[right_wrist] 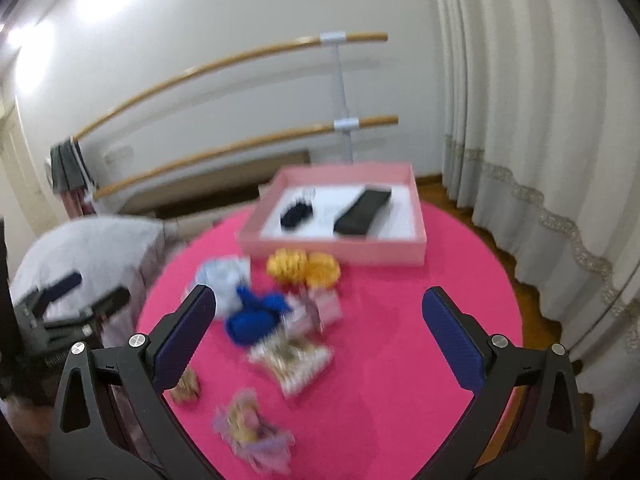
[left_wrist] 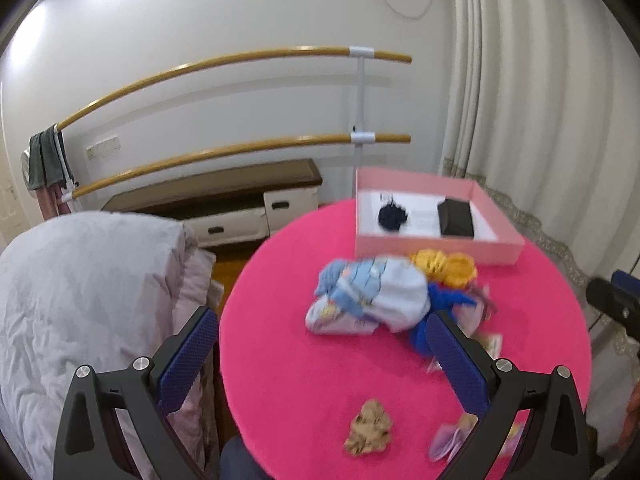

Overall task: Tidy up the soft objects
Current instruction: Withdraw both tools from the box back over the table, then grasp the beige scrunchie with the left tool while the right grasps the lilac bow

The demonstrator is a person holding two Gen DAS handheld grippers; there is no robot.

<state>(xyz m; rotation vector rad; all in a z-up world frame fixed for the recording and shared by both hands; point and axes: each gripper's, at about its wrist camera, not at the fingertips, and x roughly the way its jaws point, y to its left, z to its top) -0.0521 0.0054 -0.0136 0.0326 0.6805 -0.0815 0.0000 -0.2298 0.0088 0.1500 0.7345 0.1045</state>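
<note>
A pile of soft things lies on the round pink table (left_wrist: 288,380): a light blue and white cloth bundle (left_wrist: 372,296), a royal blue knit piece (right_wrist: 256,318), yellow knit pieces (right_wrist: 304,268), a patterned pouch (right_wrist: 292,360), a tan scrunchie (left_wrist: 370,428) and a purple-yellow scrunchie (right_wrist: 252,436). A pink box (left_wrist: 436,246) at the far side holds a dark knit item (left_wrist: 392,216) and a black case (left_wrist: 456,218). My left gripper (left_wrist: 320,348) is open and empty, near the table's left edge. My right gripper (right_wrist: 320,330) is open and empty above the pile.
A bed with a grey quilt (left_wrist: 80,300) stands left of the table. Wooden ballet bars (left_wrist: 240,64) and a low bench with drawers (left_wrist: 224,200) line the back wall. White curtains (right_wrist: 540,120) hang at the right. The left gripper also shows in the right wrist view (right_wrist: 80,292).
</note>
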